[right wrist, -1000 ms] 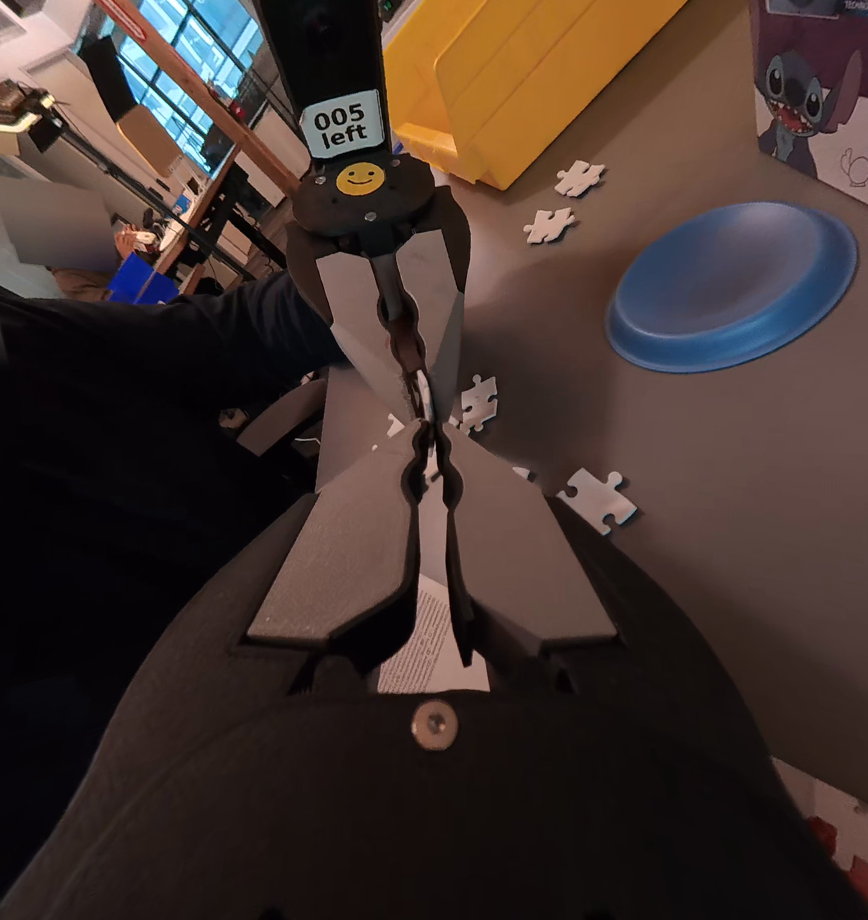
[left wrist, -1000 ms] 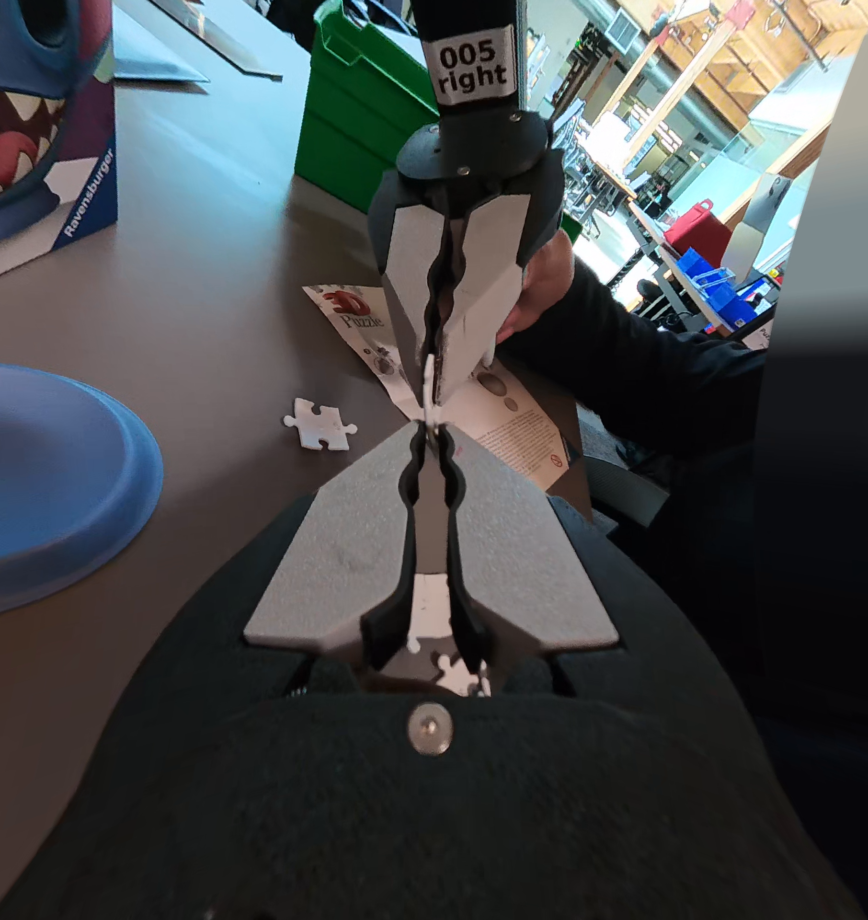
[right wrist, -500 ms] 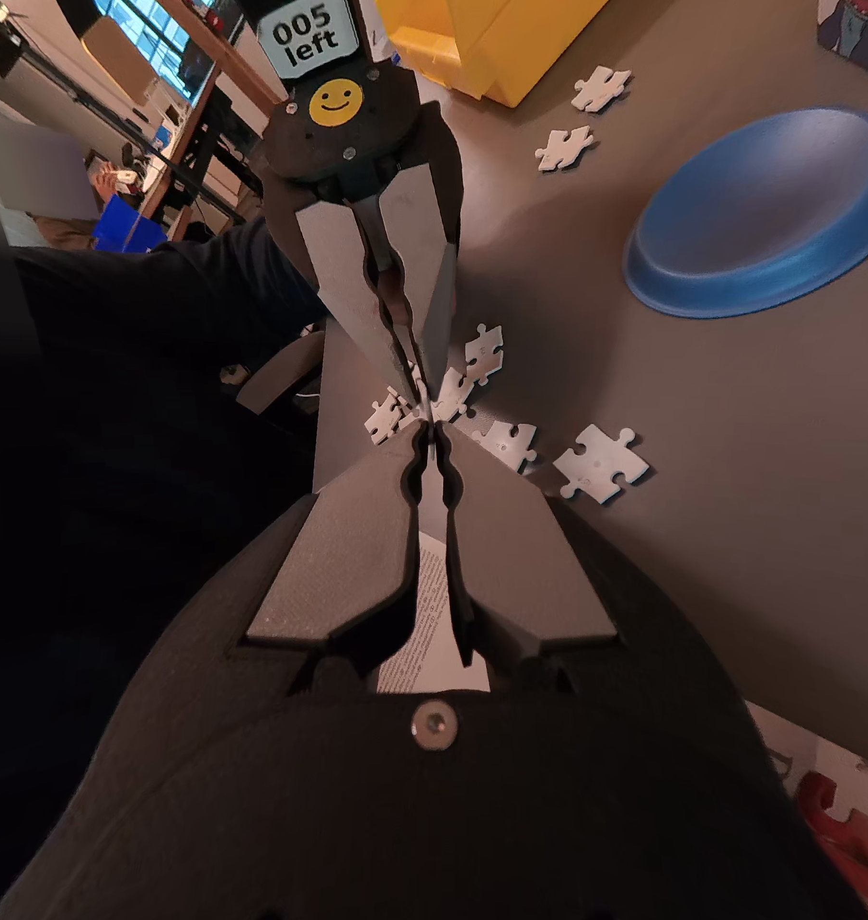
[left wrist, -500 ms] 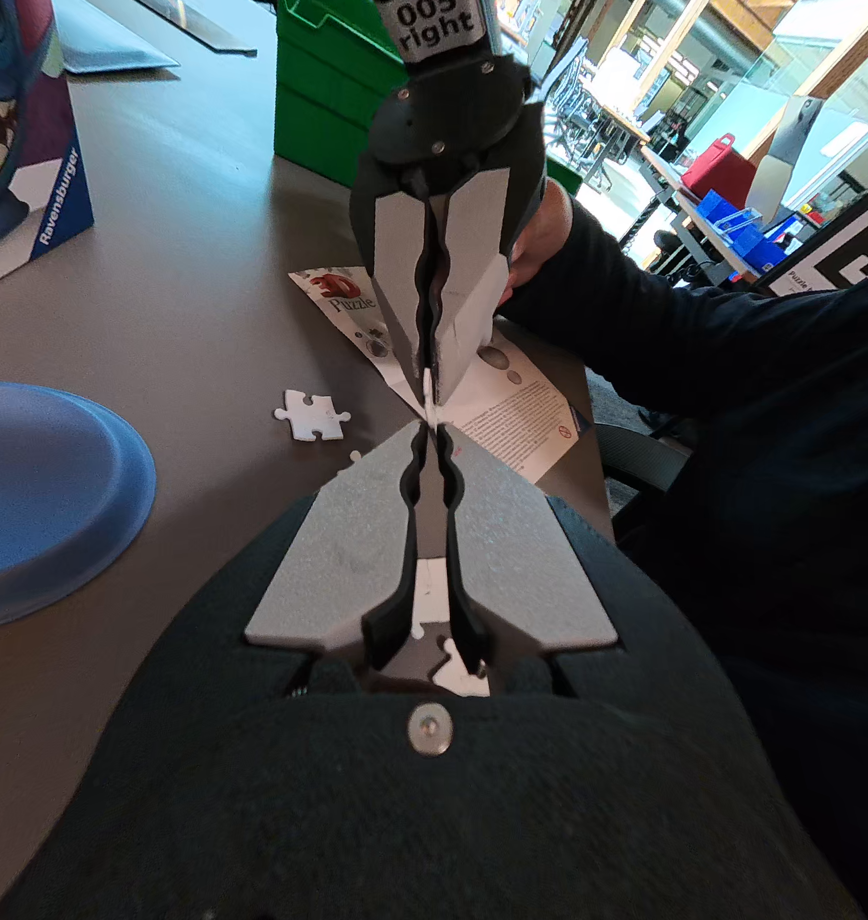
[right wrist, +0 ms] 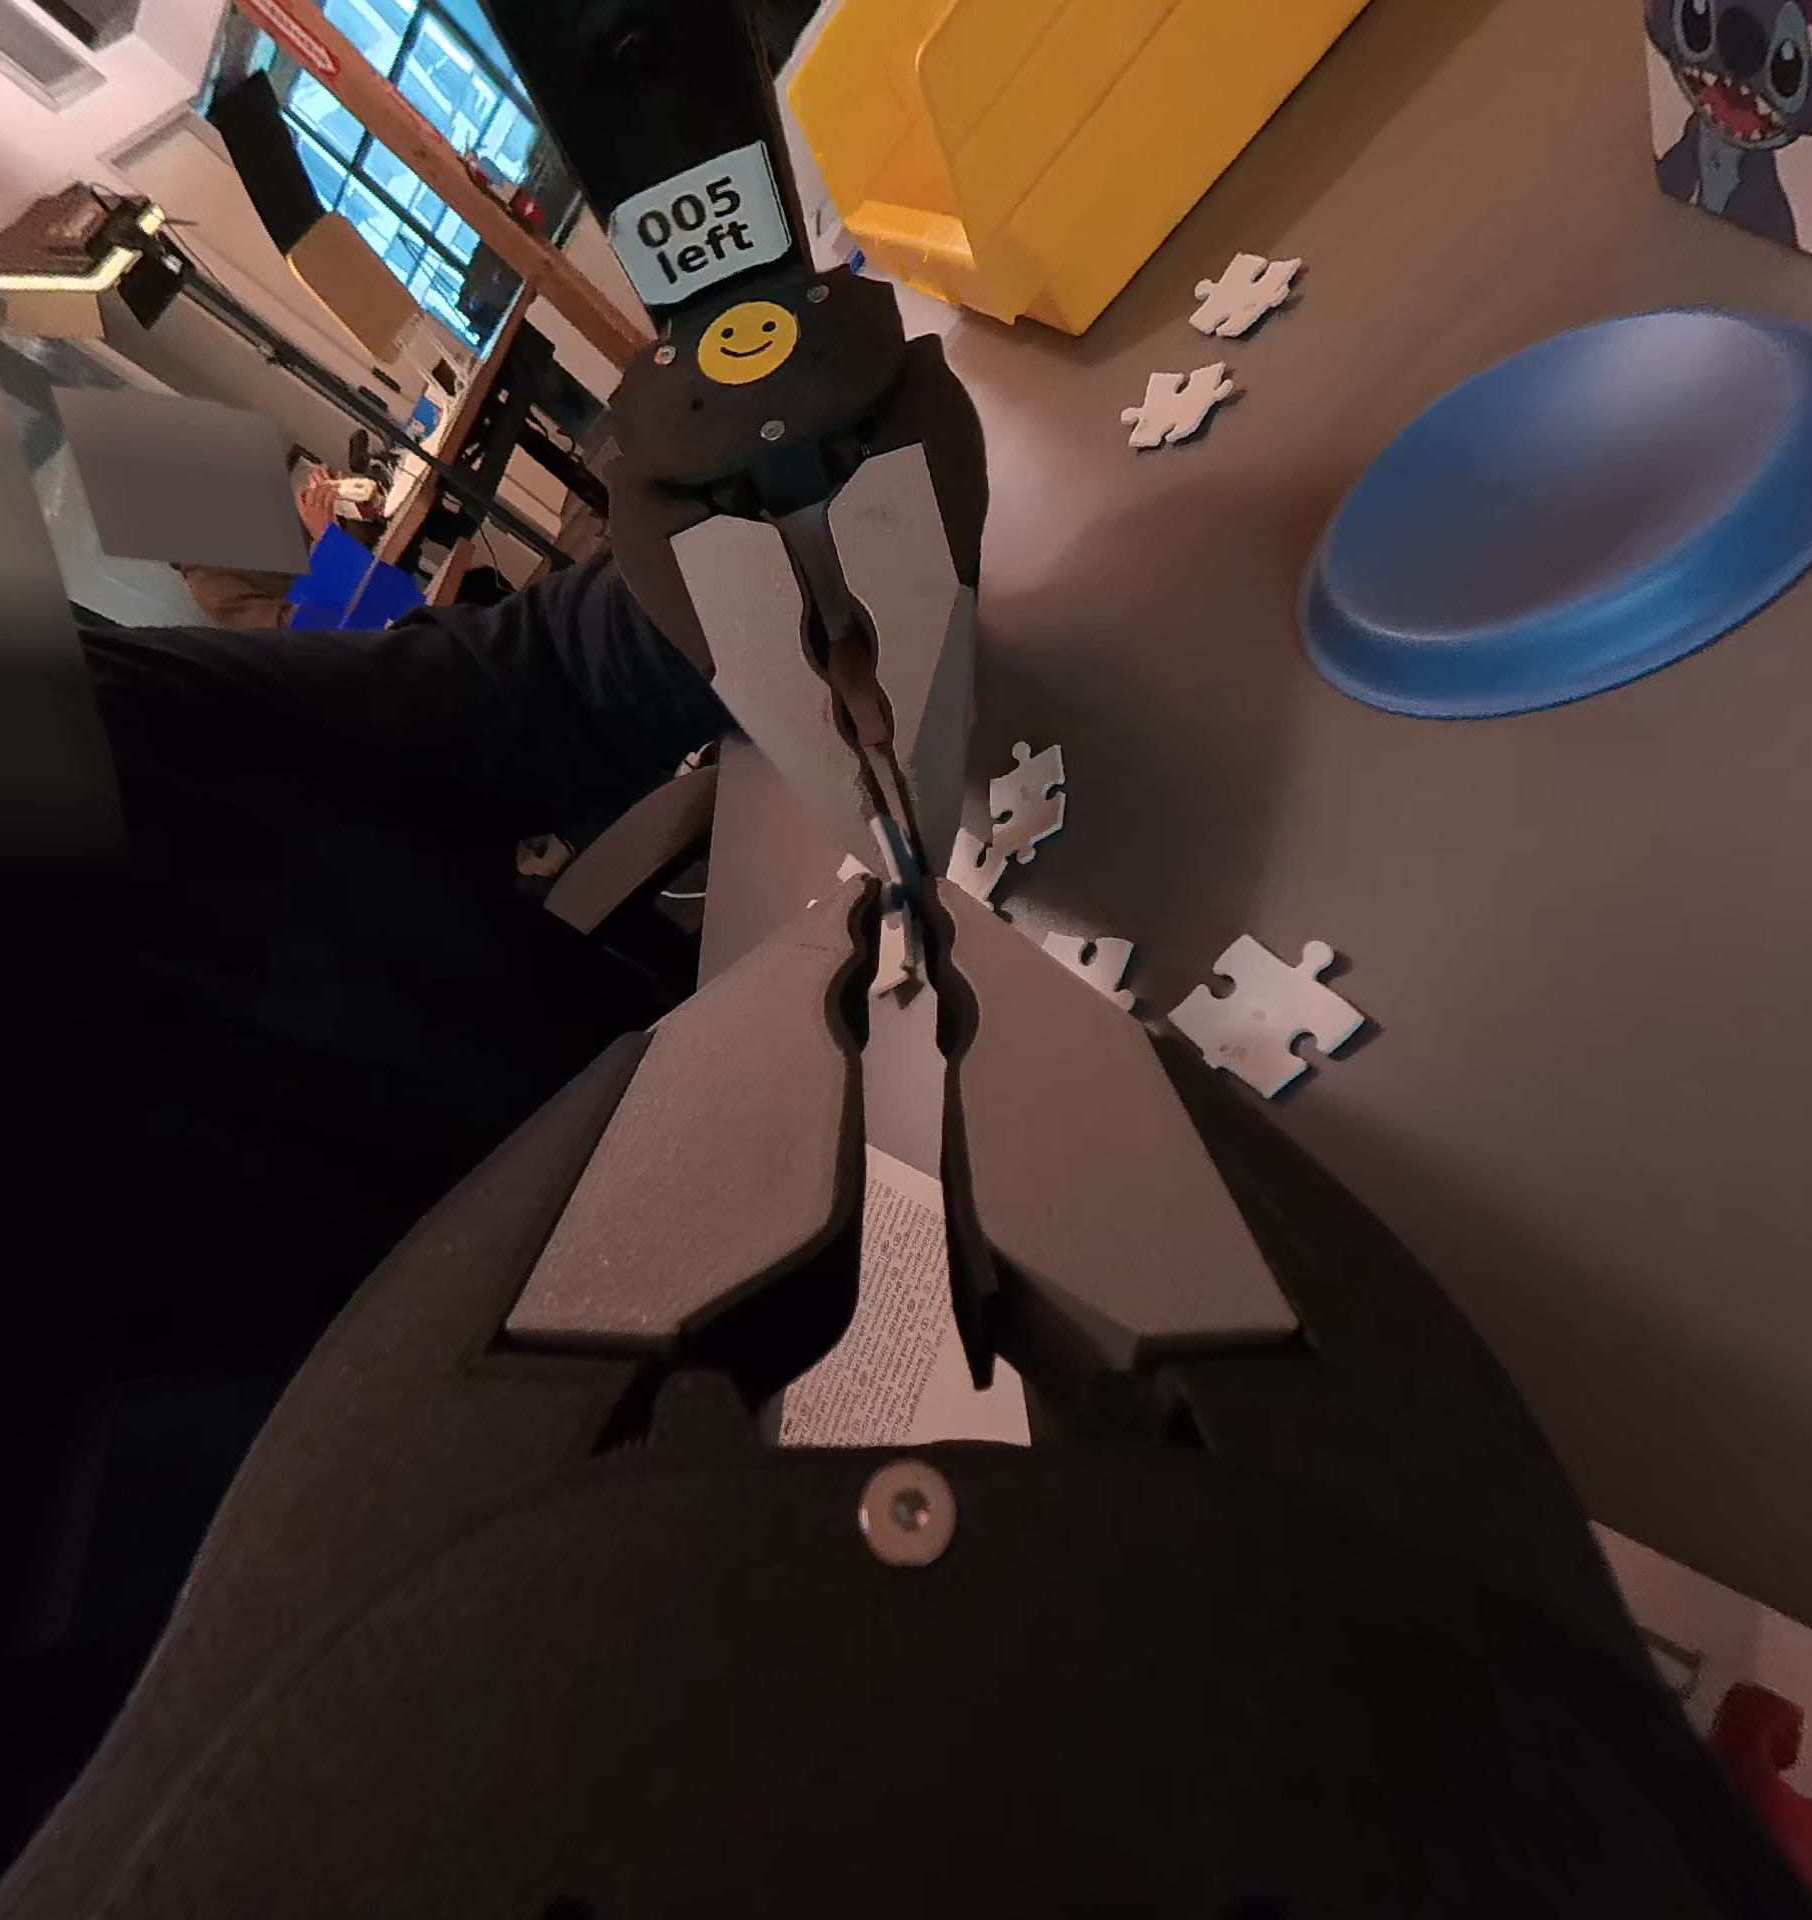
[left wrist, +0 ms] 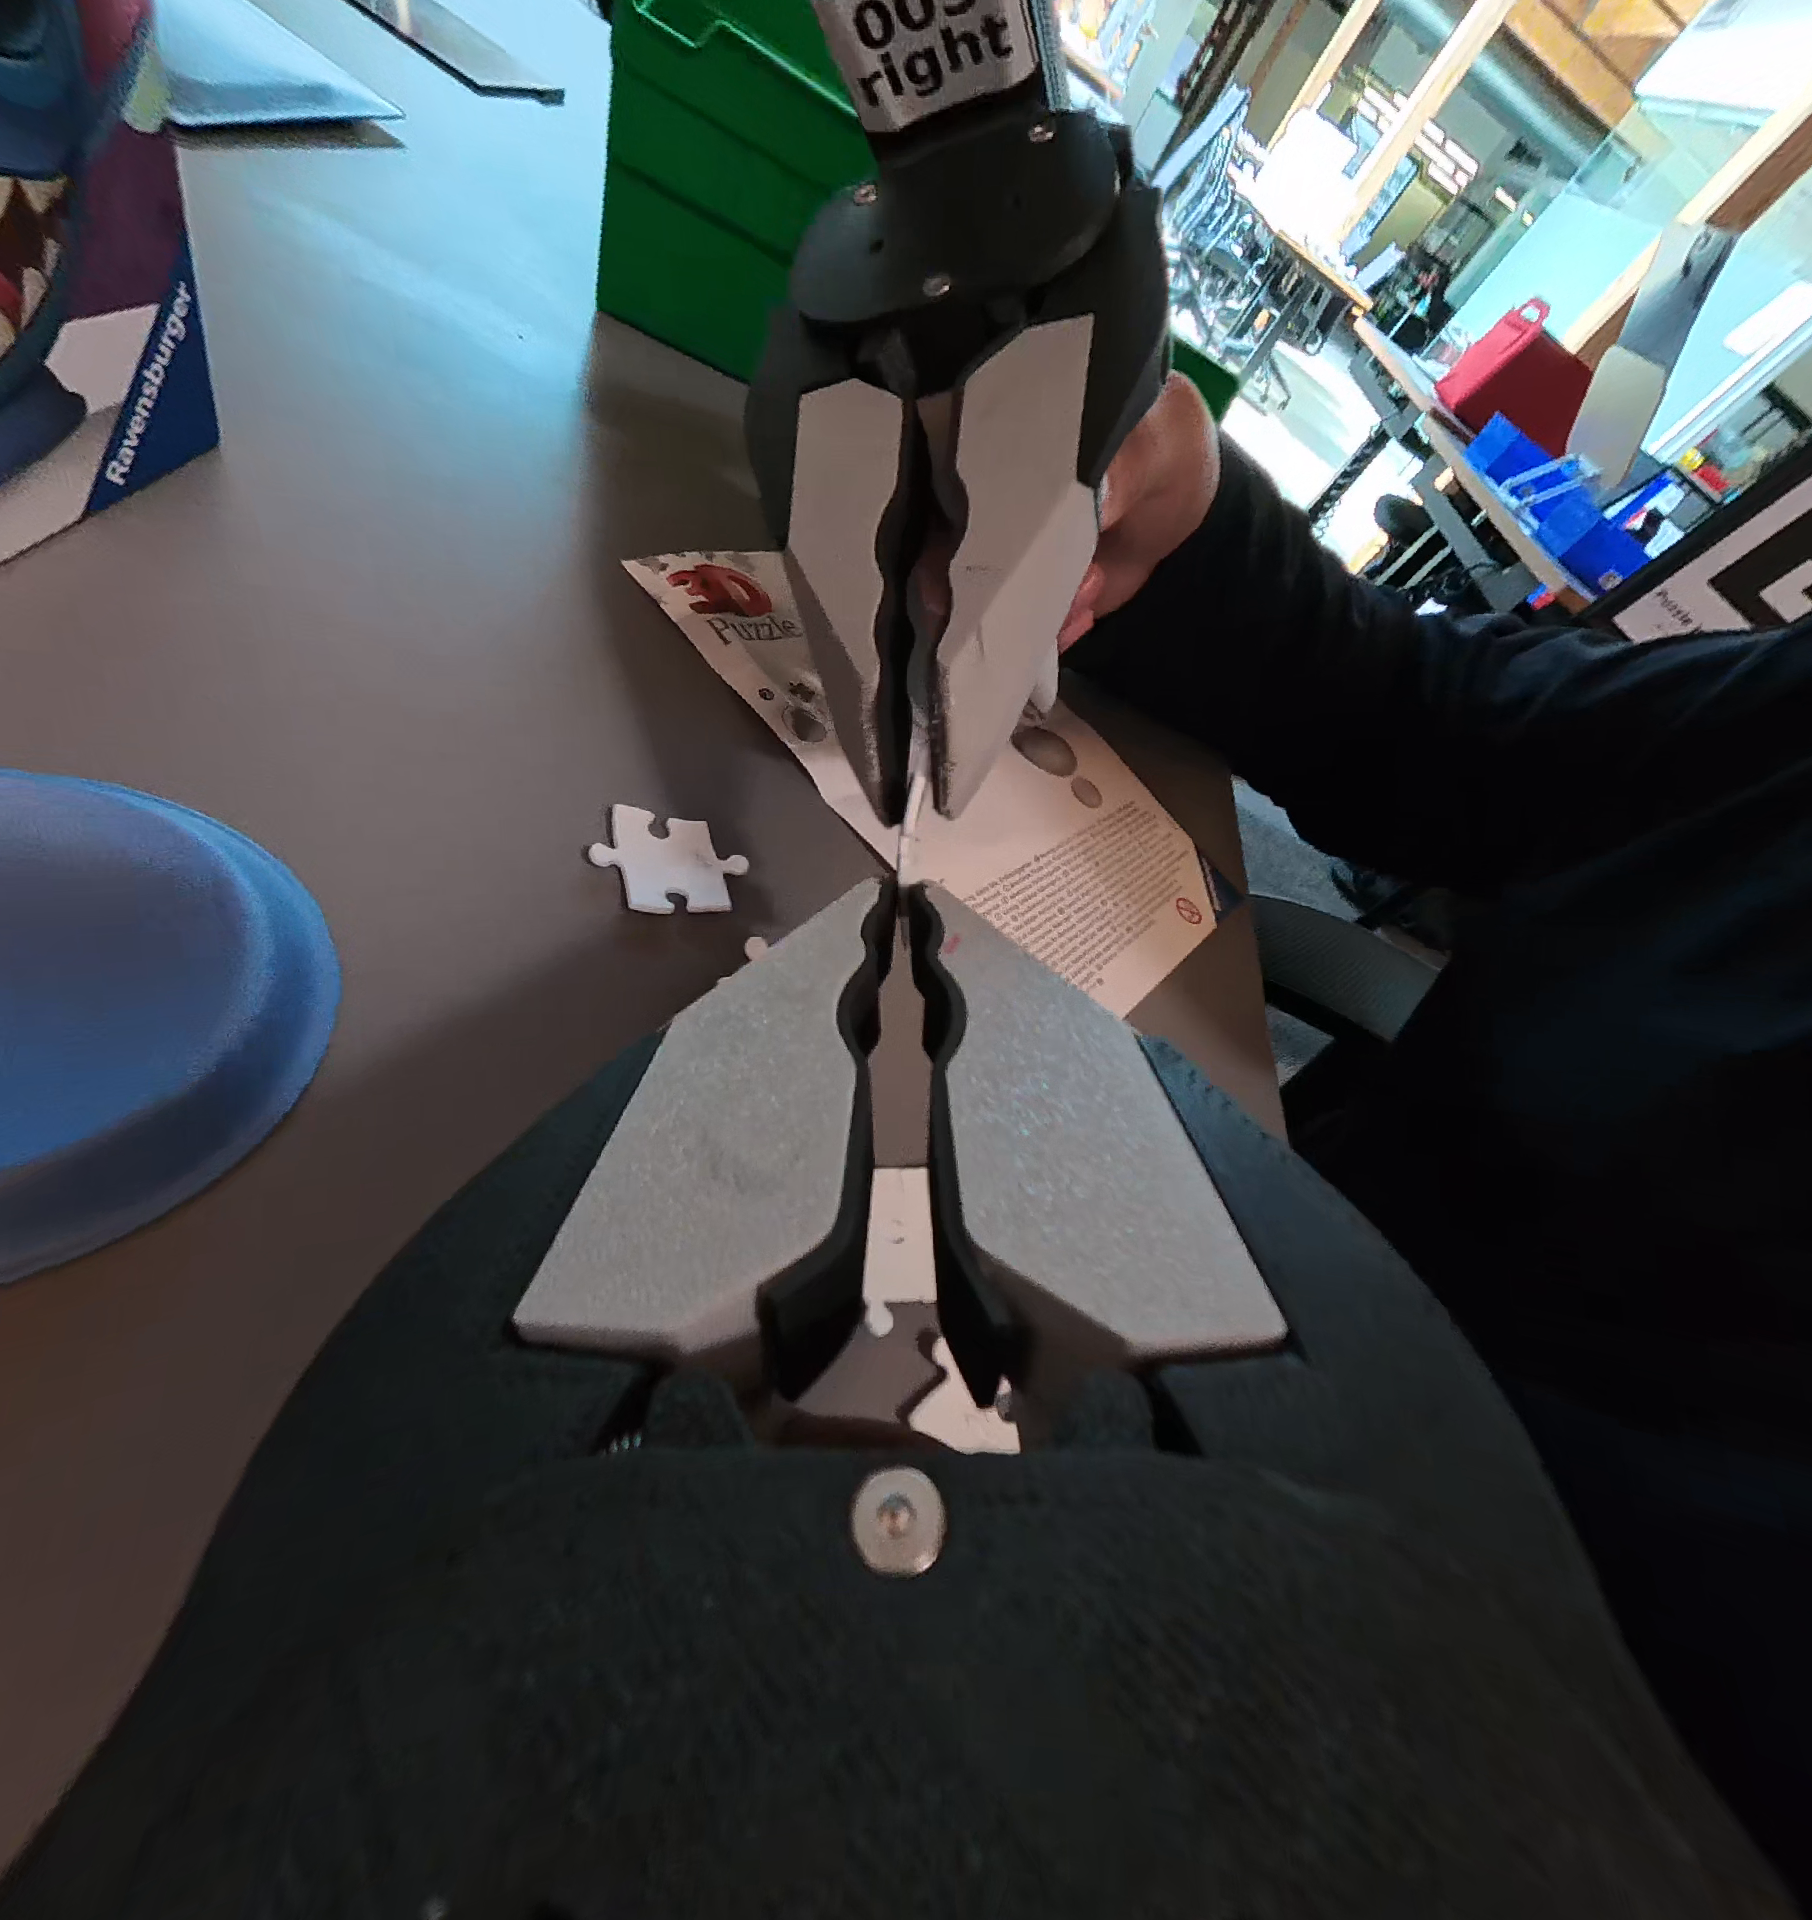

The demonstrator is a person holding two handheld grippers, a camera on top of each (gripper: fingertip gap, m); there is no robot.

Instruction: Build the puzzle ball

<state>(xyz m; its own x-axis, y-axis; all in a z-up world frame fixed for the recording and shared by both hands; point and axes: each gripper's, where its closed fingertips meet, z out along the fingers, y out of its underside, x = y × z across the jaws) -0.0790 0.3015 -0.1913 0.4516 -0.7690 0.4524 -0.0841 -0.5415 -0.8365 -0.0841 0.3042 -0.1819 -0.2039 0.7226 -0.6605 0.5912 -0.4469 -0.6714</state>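
Both grippers meet tip to tip above the brown table (left wrist: 414,644). My left gripper (left wrist: 900,896) is shut on a thin puzzle piece seen edge-on. It also shows in the right wrist view (right wrist: 894,831), gripping a blue-edged piece (right wrist: 900,857). My right gripper (right wrist: 904,902) is shut on a white puzzle piece (right wrist: 891,954). It comes down from the top of the left wrist view (left wrist: 912,805) with a white piece edge (left wrist: 912,821) at its tips. The two held pieces touch between the tips; how they join is hidden.
A blue dish (left wrist: 102,1039) lies on the table (right wrist: 1608,499). Loose white pieces lie nearby (left wrist: 668,860) (right wrist: 1266,1013) (right wrist: 1177,405). A leaflet (left wrist: 1089,883), green bin (left wrist: 715,208), yellow bin (right wrist: 1037,135) and puzzle box (left wrist: 50,312) stand around. A person's sleeve (left wrist: 1504,831) is right. The grippers are tip to tip, or close to it. From either gripper's tips it is about 12 cm to the blue dish (left wrist: 102,1039). My right wrist view (right wrist: 1385,539) looks at it from another angle.
The grippers stay tip to tip and have tilted and shifted slightly together. In the right wrist view the blue-edged piece now shows between the tips.
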